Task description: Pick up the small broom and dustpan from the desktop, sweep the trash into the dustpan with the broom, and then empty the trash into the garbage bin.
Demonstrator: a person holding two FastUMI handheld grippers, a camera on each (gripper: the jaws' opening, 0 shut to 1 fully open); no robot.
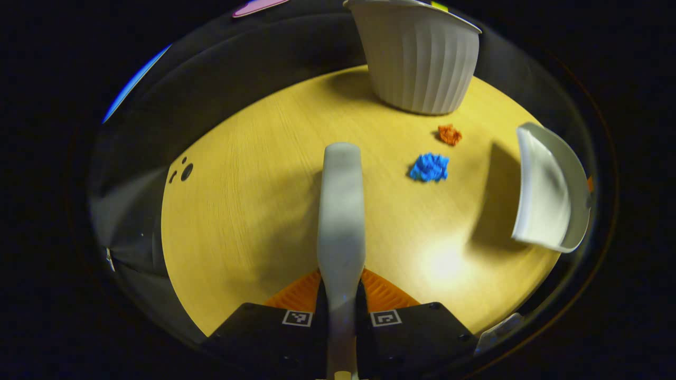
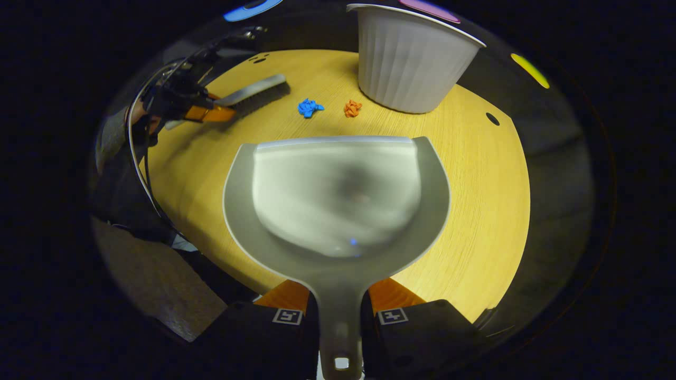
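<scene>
My left gripper (image 1: 340, 295) is shut on the handle of the small grey broom (image 1: 341, 211), which sticks out forward above the wooden desktop (image 1: 253, 211). Ahead and to its right lie a blue paper scrap (image 1: 430, 167) and an orange scrap (image 1: 449, 134). My right gripper (image 2: 339, 309) is shut on the handle of the grey dustpan (image 2: 338, 195), held over the desk with its lip toward both scraps, blue (image 2: 309, 107) and orange (image 2: 351, 108). The dustpan (image 1: 549, 190) also appears at the right of the left gripper view, the broom (image 2: 248, 94) far left in the right gripper view.
A white ribbed garbage bin (image 1: 420, 60) stands at the desk's far side, just beyond the scraps; the bin (image 2: 409, 60) rises behind them in the right gripper view. Small dark holes (image 1: 186, 171) mark the desk's left edge. A person's hand and cables (image 2: 153, 113) hold the far gripper.
</scene>
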